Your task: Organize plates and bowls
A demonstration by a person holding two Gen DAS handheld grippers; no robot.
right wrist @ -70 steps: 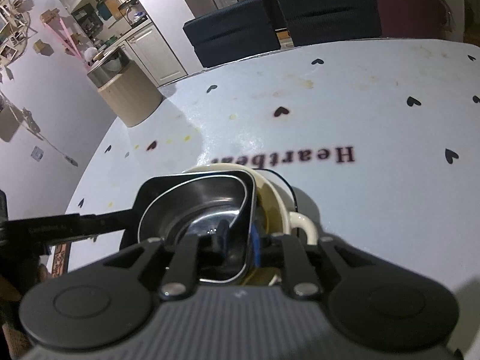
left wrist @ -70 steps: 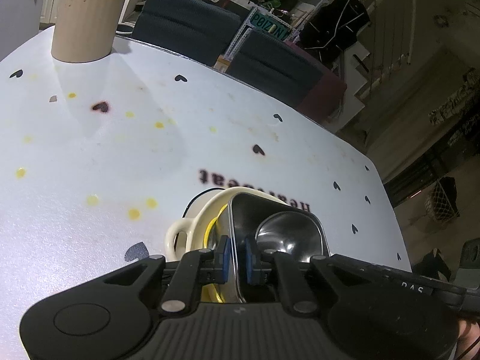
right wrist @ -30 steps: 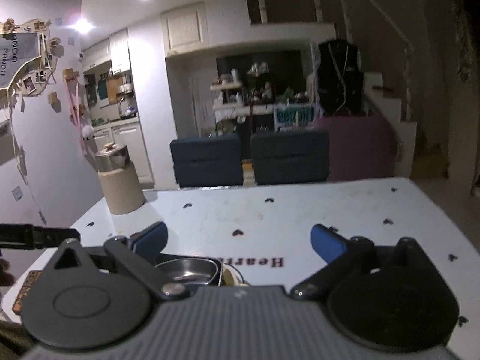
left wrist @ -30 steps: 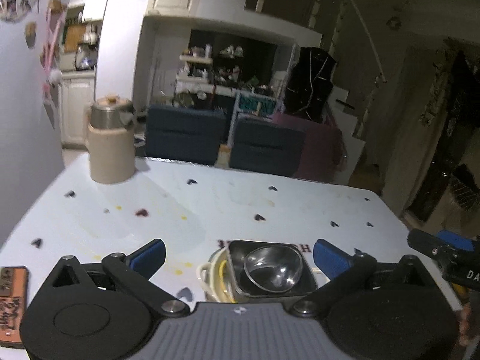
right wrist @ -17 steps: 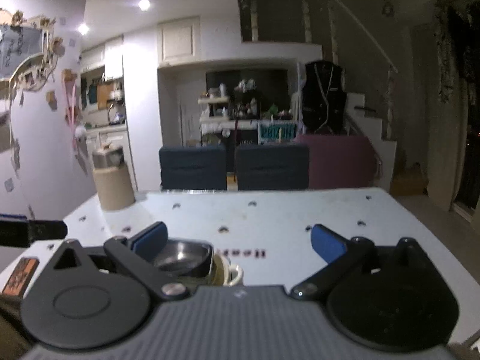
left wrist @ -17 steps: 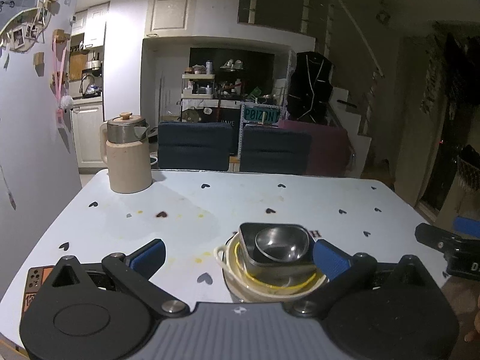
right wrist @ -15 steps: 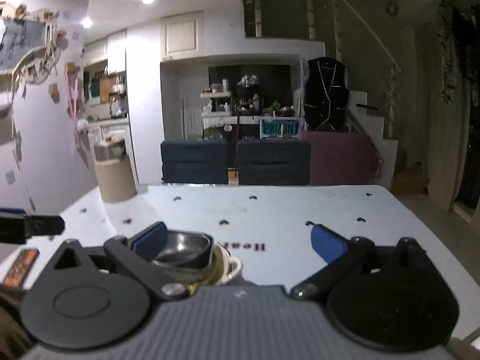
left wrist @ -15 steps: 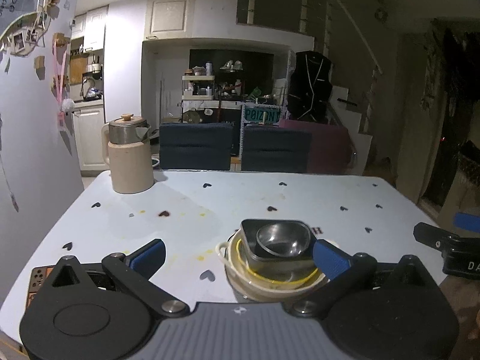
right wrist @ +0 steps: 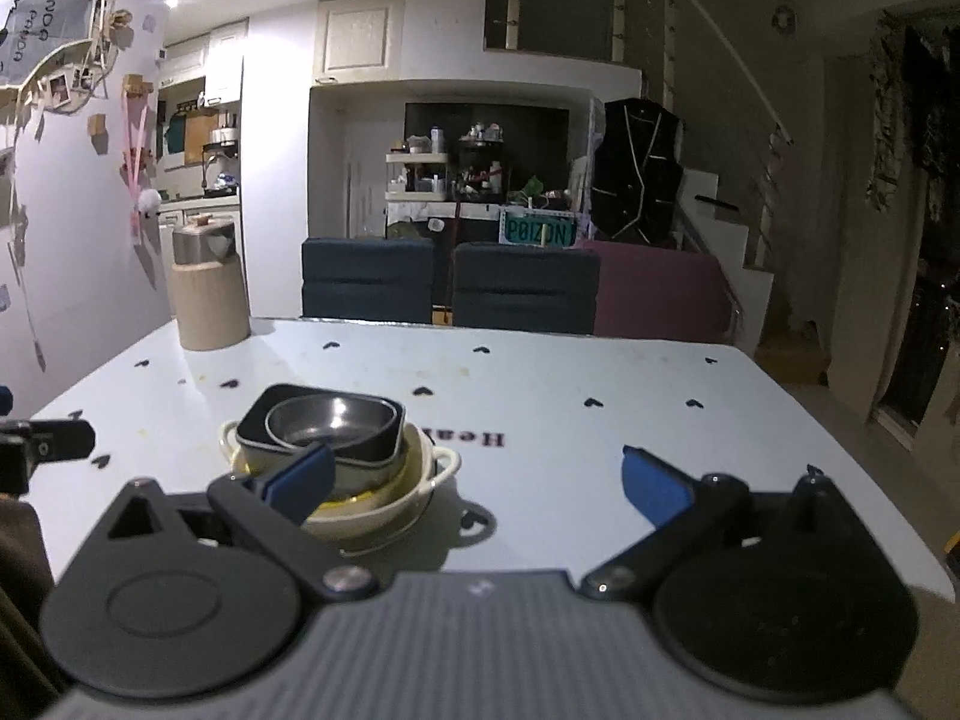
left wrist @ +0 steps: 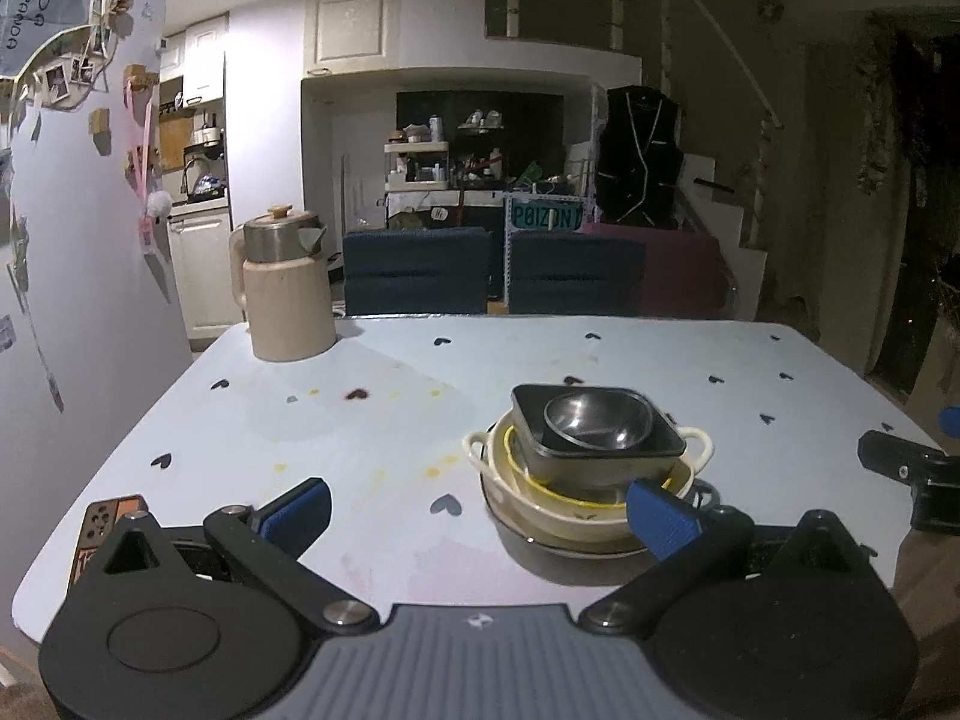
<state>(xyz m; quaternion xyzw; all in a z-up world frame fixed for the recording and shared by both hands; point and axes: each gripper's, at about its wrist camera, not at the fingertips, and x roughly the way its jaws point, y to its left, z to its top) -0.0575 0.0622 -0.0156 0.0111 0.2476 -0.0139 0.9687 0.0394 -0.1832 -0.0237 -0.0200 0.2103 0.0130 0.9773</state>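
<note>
A stack stands on the white table. A round steel bowl sits in a square steel dish, which rests in a cream two-handled bowl with a yellow rim line. My left gripper is open, pulled back to the near side of the stack and touching nothing. In the right wrist view the same steel dish and cream bowl lie ahead to the left. My right gripper is open and empty, held back from the stack.
A beige jug with a steel lid stands at the table's far left corner. Two dark chairs line the far edge. A flat orange item lies at the near left corner. Black hearts dot the tabletop.
Both grippers were shut on the square steel dish's rim. They have since opened, let it go and drawn back from the stack, which rests still on the table.
</note>
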